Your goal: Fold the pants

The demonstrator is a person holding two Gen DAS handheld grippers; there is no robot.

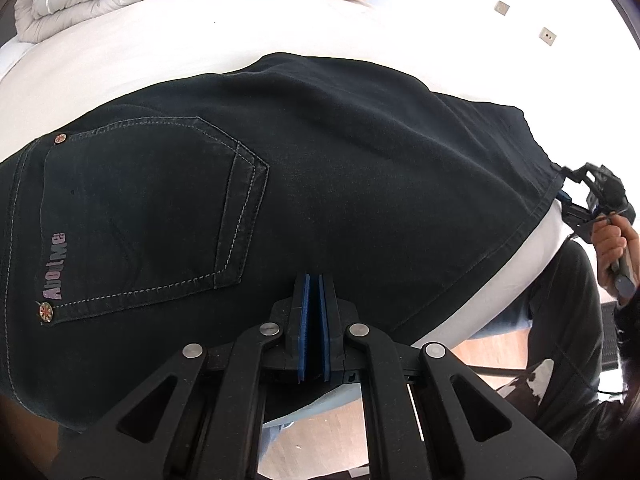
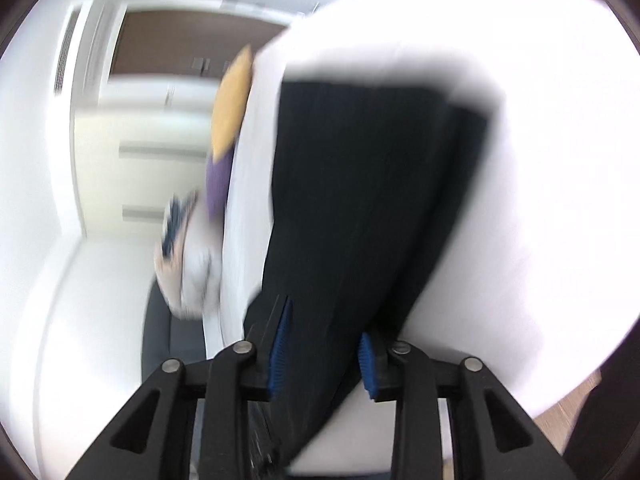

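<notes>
Here, left claw (image 1: pixel 314 280) pinched shut on pants (image 1: pixel 340 152) edge, right claw (image 2: pixel 324 328) parted w/ fabric between.

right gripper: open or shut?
Open. In the right wrist view the right gripper has its blue pads spread apart, with the dark denim pants lying between them, not pinched.

"AboutMe" stands in pale letters on the back pocket (image 1: pixel 140 216) of the dark pants (image 1: pixel 340 168); no other text legible.
</notes>
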